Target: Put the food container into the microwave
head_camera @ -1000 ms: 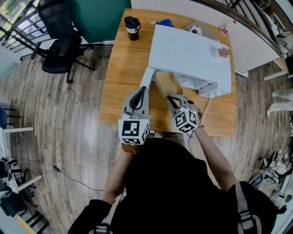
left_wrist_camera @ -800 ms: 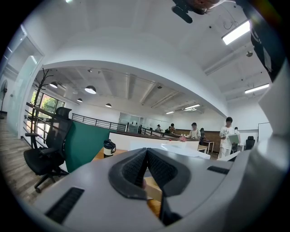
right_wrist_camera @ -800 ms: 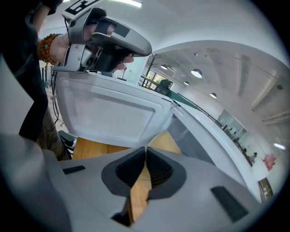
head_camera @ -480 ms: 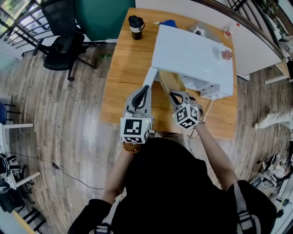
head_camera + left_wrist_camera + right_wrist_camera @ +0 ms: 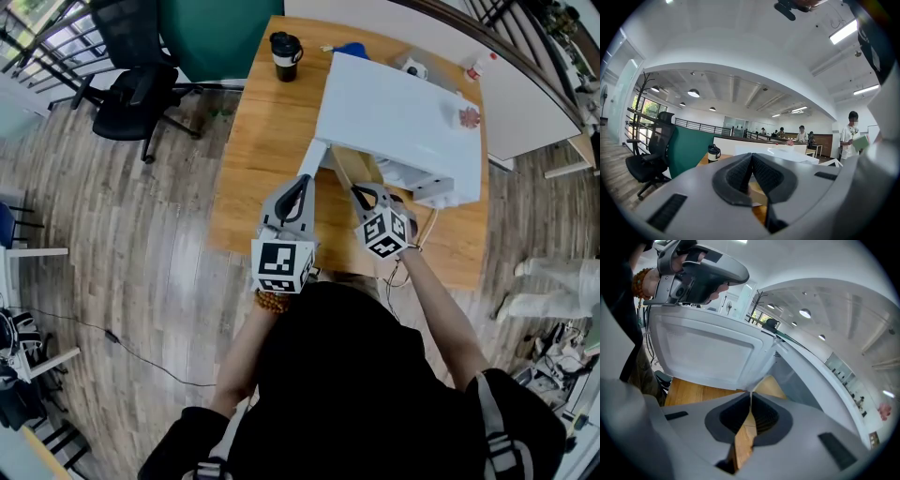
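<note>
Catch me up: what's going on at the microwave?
A person stands at a wooden table with a gripper in each hand, facing a white microwave whose door is open. The left gripper is at the door's edge with its fingers together; whether it pinches the door is unclear. The right gripper points toward the opening, fingers together with nothing between them. Neither gripper holds a food container, so loading is not yet done.

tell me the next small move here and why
Probably draw the right gripper back from the microwave opening. Its jaws are shut on nothing, a tan item, likely the food container, shows in the opening, and the left gripper sits shut by the open door, placed to swing it closed.
</note>
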`<state>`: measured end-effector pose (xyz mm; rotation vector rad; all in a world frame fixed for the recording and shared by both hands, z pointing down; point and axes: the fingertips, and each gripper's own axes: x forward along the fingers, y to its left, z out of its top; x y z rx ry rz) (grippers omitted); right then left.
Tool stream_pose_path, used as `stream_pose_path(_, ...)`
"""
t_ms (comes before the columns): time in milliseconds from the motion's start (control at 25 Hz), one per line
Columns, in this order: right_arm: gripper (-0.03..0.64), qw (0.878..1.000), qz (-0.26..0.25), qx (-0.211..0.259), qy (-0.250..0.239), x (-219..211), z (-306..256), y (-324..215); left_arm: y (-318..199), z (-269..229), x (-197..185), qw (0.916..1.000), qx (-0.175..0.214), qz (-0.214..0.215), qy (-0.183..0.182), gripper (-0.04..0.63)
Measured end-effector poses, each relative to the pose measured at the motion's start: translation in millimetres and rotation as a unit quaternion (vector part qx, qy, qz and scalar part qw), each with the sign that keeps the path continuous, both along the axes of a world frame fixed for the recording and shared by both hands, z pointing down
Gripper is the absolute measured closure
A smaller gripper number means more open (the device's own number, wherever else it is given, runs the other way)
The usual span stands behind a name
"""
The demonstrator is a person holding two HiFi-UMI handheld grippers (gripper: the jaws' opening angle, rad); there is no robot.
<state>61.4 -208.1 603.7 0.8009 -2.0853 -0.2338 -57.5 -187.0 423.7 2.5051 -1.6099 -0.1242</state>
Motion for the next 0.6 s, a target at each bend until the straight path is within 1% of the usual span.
stream_pose_path(160, 0.594, 1.0, 0.003, -0.004, 0.009, 3.6, 8.8, -4.3, -2.6, -0.5, -1.3, 1.0, 0.002, -0.004, -0.004, 0.574)
stream_pose_path(320, 0.594, 1.0, 0.008, -0.008, 0.017, 8.5, 18.9, -8.5, -7.2, 0.7, -3.6, 1.0, -0.001, -0.008, 0.002, 0.575)
stream_pose_path(600, 0.594, 1.0, 0.017, -0.008, 0.024, 16.0, 22.0, -14.8, -12.8, -1.6, -6.7, 0.9999, 0.001, -0.013, 0.0, 0.575)
